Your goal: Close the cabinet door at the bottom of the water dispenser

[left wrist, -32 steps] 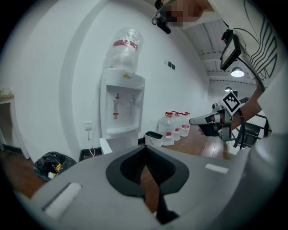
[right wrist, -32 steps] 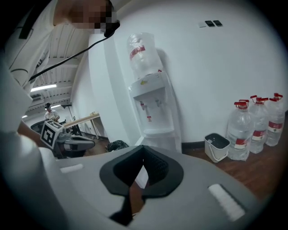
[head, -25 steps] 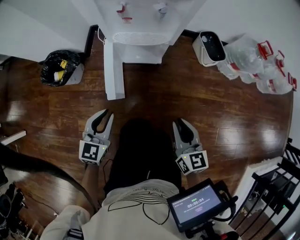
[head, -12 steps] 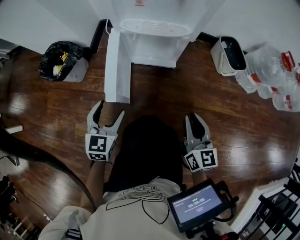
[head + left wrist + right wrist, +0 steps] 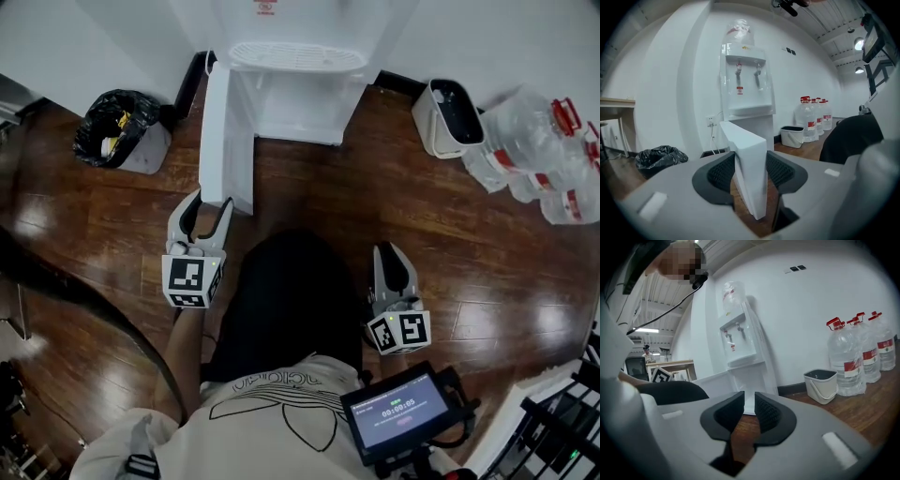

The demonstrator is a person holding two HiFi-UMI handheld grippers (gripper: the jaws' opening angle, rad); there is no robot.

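The white water dispenser (image 5: 295, 56) stands against the wall. Its white cabinet door (image 5: 217, 122) is swung open and juts out over the floor toward me. My left gripper (image 5: 211, 208) straddles the door's free edge. In the left gripper view the door (image 5: 750, 159) fills the gap, both black pads (image 5: 723, 171) lie against its faces, and the jaws are closing on it. My right gripper (image 5: 392, 251) hangs low at the right, away from the dispenser. Its jaws (image 5: 749, 401) are nearly together with nothing between them.
A bin lined with a black bag (image 5: 117, 127) sits left of the dispenser. A white bucket (image 5: 448, 112) and several large water bottles (image 5: 539, 155) stand at the right. The person's dark-clothed legs (image 5: 286, 300) lie between the grippers; a small screen (image 5: 405, 412) is below.
The left gripper has moved forward to the door's free edge, opened wide, then narrowed round it. The right gripper has dropped lower, its jaws unchanged.
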